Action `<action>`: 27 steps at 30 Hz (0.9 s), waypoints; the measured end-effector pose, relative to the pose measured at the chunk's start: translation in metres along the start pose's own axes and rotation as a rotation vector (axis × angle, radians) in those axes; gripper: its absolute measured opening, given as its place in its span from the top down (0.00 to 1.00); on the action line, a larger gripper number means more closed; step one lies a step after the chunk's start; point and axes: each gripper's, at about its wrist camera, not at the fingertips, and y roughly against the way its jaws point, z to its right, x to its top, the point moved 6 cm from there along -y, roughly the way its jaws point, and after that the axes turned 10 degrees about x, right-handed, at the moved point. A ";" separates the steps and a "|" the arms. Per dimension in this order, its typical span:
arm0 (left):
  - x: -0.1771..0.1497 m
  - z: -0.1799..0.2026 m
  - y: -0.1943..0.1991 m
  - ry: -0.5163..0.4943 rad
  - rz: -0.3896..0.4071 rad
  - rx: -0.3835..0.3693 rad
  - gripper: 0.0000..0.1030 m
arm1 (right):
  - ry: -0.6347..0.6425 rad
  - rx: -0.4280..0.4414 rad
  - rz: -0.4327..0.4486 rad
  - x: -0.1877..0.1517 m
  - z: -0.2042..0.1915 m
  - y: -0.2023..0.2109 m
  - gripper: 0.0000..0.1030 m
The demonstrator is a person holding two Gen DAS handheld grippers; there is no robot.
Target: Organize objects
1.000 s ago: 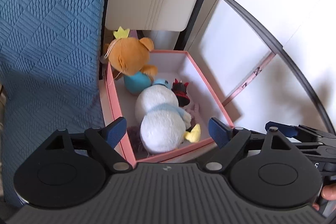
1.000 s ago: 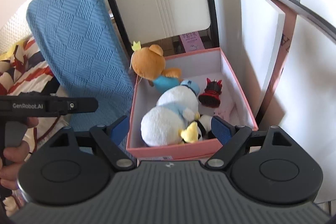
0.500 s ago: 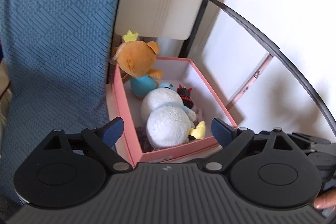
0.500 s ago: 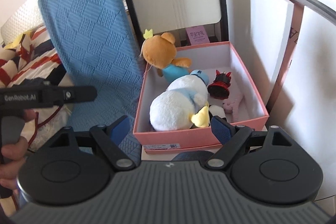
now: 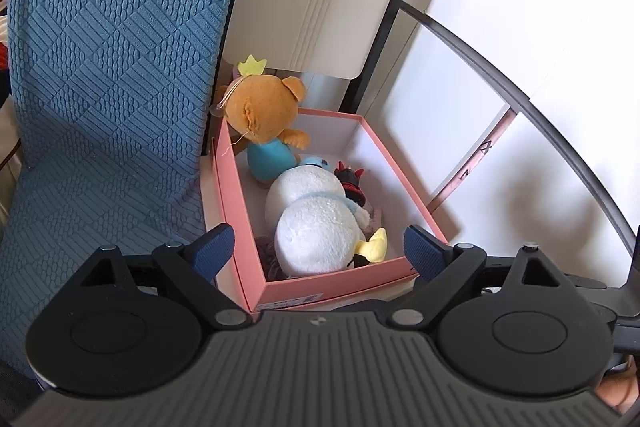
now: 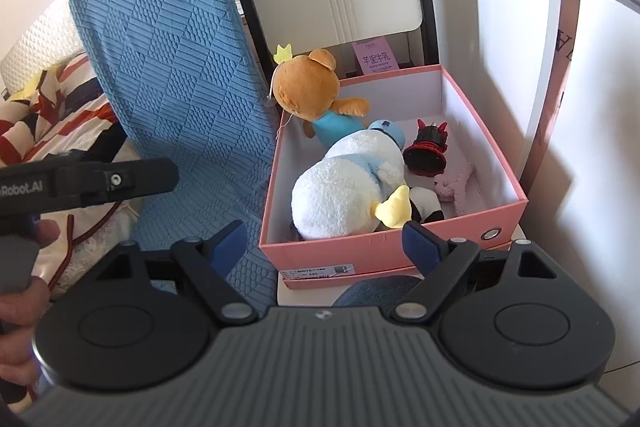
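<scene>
Pink box (image 6: 348, 250) holds a duck (image 6: 344, 187) that half hides a dark toy (image 5: 267, 254), while left gripper (image 5: 318, 251) and right gripper (image 6: 326, 241) stay spread, empty.

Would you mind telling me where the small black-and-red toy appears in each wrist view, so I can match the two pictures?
Left wrist view: the black-and-red toy sits right of centre, half hidden behind the white plush in the pink box.
Right wrist view: the black-and-red toy is right of centre, in full view on the box floor, right of the white plush.
Shared landmark: the orange bear with a yellow crown, at the box's far left corner.
</scene>
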 end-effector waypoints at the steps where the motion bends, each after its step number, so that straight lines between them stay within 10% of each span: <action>1: 0.000 0.000 0.001 0.002 0.004 -0.004 0.09 | -0.004 0.000 0.002 0.000 0.000 0.000 0.16; 27: -0.004 0.005 0.000 0.018 -0.014 -0.018 0.09 | -0.021 -0.018 -0.021 -0.002 0.006 -0.001 0.16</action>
